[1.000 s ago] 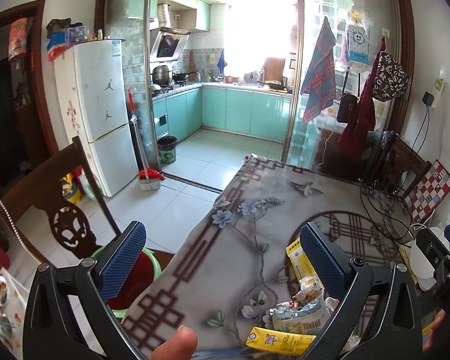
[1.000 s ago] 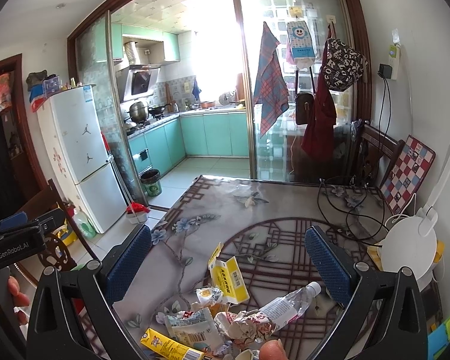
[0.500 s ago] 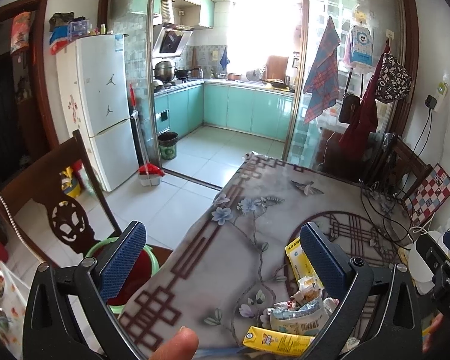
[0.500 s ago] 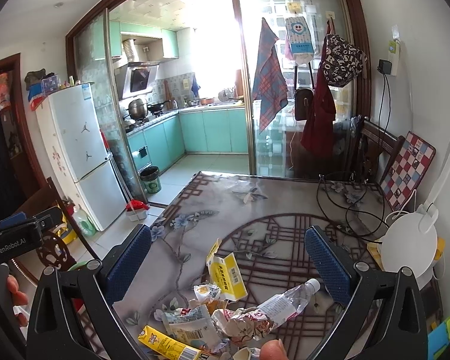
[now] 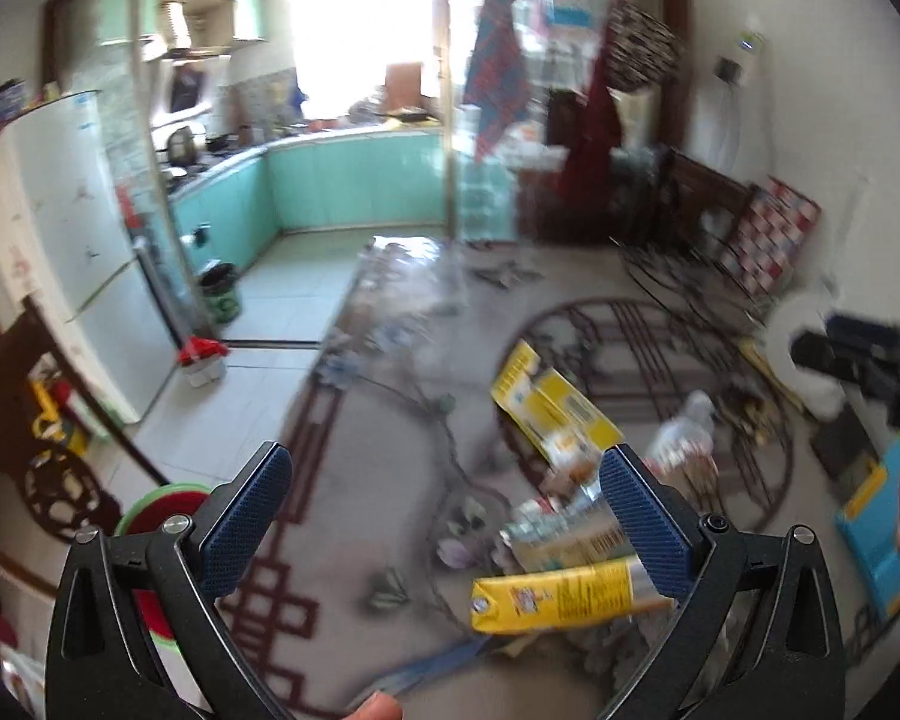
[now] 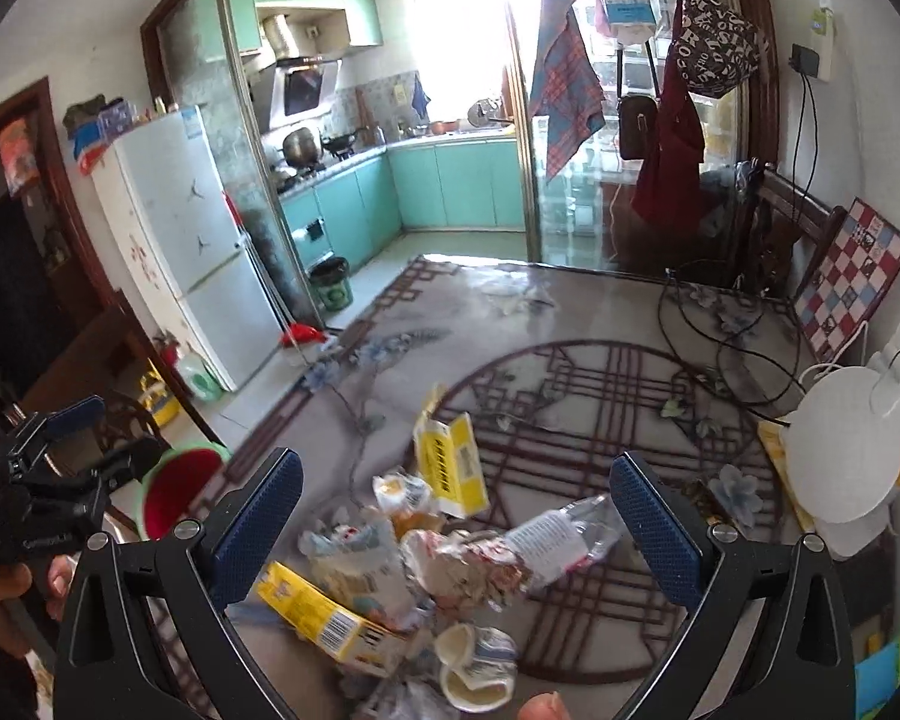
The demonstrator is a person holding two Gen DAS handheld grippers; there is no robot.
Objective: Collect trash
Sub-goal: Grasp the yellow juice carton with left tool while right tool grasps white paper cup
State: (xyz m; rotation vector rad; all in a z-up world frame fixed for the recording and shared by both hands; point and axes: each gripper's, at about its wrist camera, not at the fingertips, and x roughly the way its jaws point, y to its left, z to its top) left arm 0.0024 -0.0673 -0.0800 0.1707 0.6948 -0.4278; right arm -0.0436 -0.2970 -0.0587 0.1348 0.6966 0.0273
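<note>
- The left gripper (image 5: pixel 444 516) hovered over the patterned tablecloth-covered table (image 6: pixel 570 324), fingers spread wide, holding nothing; view blurred
- The right gripper (image 6: pixel 456 522) stood equally agape above the heap of crumpled wrappers, yellow cartons and a crushed plastic bottle (image 6: pixel 450 564) at the table's near edge

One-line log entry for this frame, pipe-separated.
phase: approach | left gripper: open, empty | right gripper: open, empty | trash pile: on table, untouched | red bin: beside table
</note>
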